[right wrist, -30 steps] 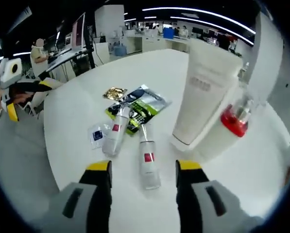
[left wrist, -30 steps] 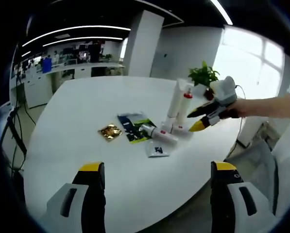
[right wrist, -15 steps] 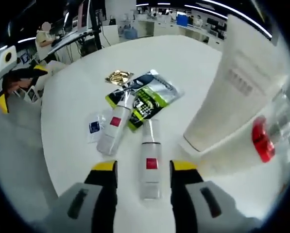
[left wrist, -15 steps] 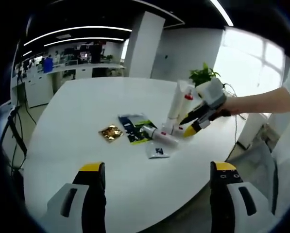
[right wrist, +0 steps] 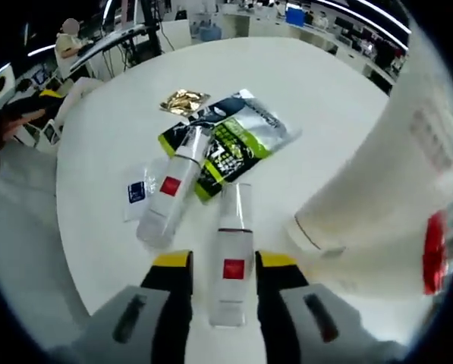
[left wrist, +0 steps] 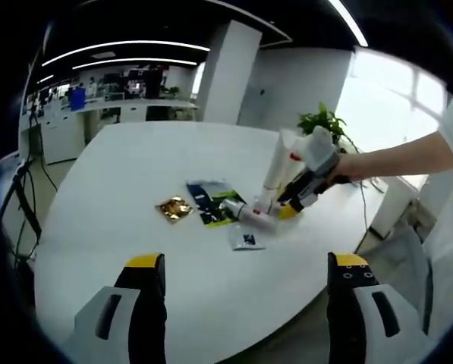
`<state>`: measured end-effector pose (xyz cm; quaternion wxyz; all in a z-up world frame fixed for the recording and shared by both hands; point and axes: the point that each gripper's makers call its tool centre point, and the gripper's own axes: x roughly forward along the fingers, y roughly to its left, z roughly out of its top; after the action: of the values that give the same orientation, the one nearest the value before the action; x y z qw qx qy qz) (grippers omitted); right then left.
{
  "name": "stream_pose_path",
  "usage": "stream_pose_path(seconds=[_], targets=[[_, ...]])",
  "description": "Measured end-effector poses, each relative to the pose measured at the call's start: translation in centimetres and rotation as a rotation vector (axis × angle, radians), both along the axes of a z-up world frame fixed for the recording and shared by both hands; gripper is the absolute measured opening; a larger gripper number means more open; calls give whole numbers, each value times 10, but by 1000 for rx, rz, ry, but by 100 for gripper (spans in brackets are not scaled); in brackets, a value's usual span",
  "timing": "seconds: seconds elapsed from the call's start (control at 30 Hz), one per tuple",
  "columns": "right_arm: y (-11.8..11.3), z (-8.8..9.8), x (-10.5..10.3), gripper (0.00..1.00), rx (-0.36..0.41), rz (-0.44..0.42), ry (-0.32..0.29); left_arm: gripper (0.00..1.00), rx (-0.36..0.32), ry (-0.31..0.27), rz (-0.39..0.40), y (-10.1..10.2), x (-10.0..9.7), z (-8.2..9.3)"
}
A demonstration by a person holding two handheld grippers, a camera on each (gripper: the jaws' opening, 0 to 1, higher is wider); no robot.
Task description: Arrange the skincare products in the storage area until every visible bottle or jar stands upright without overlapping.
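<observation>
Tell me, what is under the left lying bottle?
Its cap end lies on the green packet; the rest of the left bottle rests on the white table, beside a small blue-and-white sachet. The part of the packet that it covers cannot be seen.

Two clear bottles with red square labels lie flat on the white table [right wrist: 97, 220]: the near bottle [right wrist: 230, 265] points away lengthwise, the far bottle [right wrist: 171, 193] rests partly on a green-and-black sachet [right wrist: 237, 144]. A tall white tube [right wrist: 378, 197] stands upright beside a red-capped bottle [right wrist: 436, 254].
</observation>
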<state>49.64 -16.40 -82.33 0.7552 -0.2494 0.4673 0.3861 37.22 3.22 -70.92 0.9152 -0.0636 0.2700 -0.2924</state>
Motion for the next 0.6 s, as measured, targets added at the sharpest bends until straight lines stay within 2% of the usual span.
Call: stream_pose_path(seconds=[0.3, 0.43, 0.6], targets=[[0, -4, 4, 29, -14, -19, 29, 85, -2, 4, -1, 0, 0, 0], [-1, -4, 7, 21, -4, -44, 35, 85, -4, 7, -2, 0, 0, -1], [-2, -7, 6, 21, 4, -58, 42, 84, -22, 11, 5, 0, 1, 0]])
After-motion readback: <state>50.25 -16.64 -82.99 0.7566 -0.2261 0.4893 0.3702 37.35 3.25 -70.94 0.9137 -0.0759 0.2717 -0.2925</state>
